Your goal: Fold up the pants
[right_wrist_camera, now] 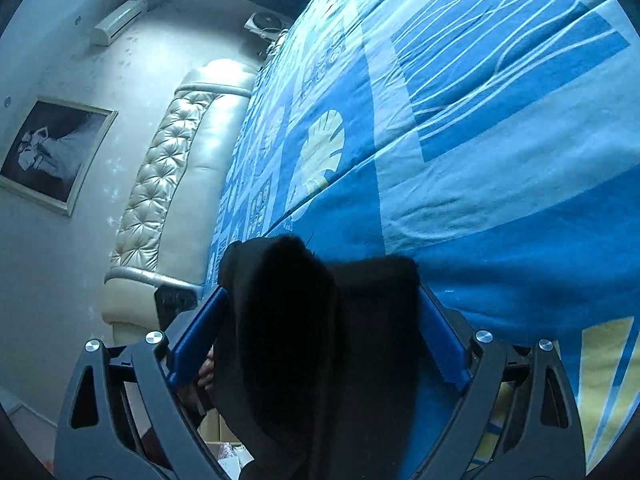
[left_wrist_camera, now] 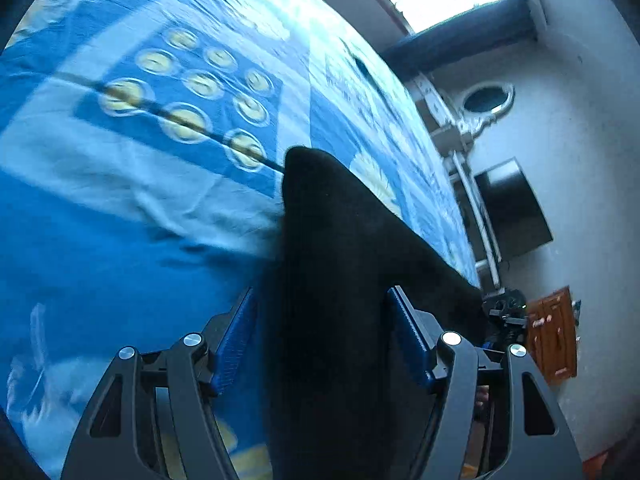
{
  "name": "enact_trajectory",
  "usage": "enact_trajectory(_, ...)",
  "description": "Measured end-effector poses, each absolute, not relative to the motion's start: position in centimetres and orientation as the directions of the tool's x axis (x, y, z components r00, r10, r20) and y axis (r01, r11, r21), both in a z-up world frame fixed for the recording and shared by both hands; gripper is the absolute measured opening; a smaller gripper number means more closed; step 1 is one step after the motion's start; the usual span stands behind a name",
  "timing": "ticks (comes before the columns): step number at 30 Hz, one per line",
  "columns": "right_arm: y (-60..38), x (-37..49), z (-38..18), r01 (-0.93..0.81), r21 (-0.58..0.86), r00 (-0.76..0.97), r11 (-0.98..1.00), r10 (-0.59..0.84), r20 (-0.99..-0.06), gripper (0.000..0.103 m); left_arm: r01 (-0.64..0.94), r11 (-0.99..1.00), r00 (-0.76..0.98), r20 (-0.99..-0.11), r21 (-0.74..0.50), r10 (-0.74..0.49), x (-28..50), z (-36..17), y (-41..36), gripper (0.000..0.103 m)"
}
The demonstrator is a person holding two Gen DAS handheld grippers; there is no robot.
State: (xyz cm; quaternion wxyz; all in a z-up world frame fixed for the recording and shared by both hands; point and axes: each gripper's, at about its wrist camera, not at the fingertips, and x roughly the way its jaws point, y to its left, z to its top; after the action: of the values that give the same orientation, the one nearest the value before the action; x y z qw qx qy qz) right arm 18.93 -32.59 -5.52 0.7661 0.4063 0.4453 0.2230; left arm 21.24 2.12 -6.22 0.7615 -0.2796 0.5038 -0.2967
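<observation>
The black pants hang between the blue pads of my left gripper, above the blue patterned bedspread. The jaws stand wide apart with the cloth bunched in the gap, and I cannot see whether they pinch it. In the right wrist view a bunched end of the same black pants fills the gap of my right gripper, also with pads wide apart. The cloth hides both fingertip gaps. The other gripper shows small at the far end of the pants in the left wrist view.
The bedspread covers a bed with a cream tufted headboard. A framed picture and an air conditioner are on the wall. A dark screen, a round mirror and a wooden cabinet stand beyond the bed.
</observation>
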Motion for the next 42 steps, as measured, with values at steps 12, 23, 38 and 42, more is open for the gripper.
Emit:
enact_trajectory(12,-33.8,17.9,-6.6,0.013,0.82,0.49,0.572,0.712,-0.503,0.036,0.106,0.575,0.254,-0.537,-0.811,-0.804,24.1,-7.6,2.0,0.028)
enact_trajectory(23,-31.7,19.9,-3.5,-0.087,0.756,0.53,0.649,0.673,-0.516,0.03,0.183,0.643,0.362,-0.557,-0.744,-0.748,25.0,-4.6,2.0,0.019)
enact_trajectory(38,-32.2,25.2,-6.4,-0.015,0.802,0.529,0.597,0.686,-0.5,0.03,0.087,0.657,0.386,-0.583,-0.749,-0.715,29.0,-6.9,3.5,0.021)
enact_trajectory(42,-32.8,24.9,-7.2,-0.004,0.848,0.535,0.53,0.717,-0.446,0.038,0.083,0.632,0.379,-0.562,-0.771,-0.735,28.8,-7.7,3.8,0.029)
